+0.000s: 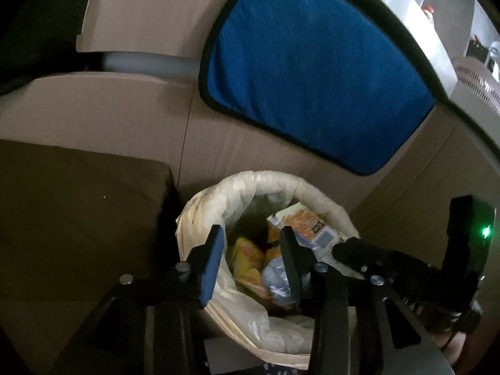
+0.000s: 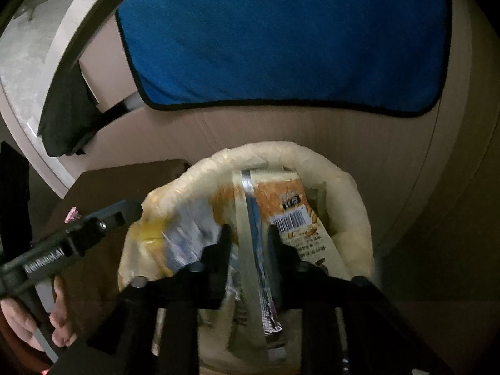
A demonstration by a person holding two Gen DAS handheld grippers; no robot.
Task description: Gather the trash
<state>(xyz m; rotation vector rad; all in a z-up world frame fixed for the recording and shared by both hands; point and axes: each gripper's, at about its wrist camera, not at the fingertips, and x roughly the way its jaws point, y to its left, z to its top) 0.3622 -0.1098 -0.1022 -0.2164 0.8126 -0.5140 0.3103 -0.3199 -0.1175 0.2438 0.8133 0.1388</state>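
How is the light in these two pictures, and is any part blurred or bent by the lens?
Left wrist view: dim, edges bent by the fisheye, the bin fairly sharp, a green light glowing at right. Right wrist view: equally dim; the pale wrapper is smeared by motion, the orange packet is sharper.

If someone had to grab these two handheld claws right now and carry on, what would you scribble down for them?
Left gripper: open, empty, poised over the lined trash bin.
Right gripper: jaws apart, with the edge of the orange snack packet between them; the packet already hangs into the bin. Whether the pads grip it is unclear.
In the bin: a yellow wrapper and a bluish-white wrapper.
Done: those pieces are in.
Left: make sure the orange packet drops fully inside, pull both grippers back, then look for more trash; none shows outside the bin here.
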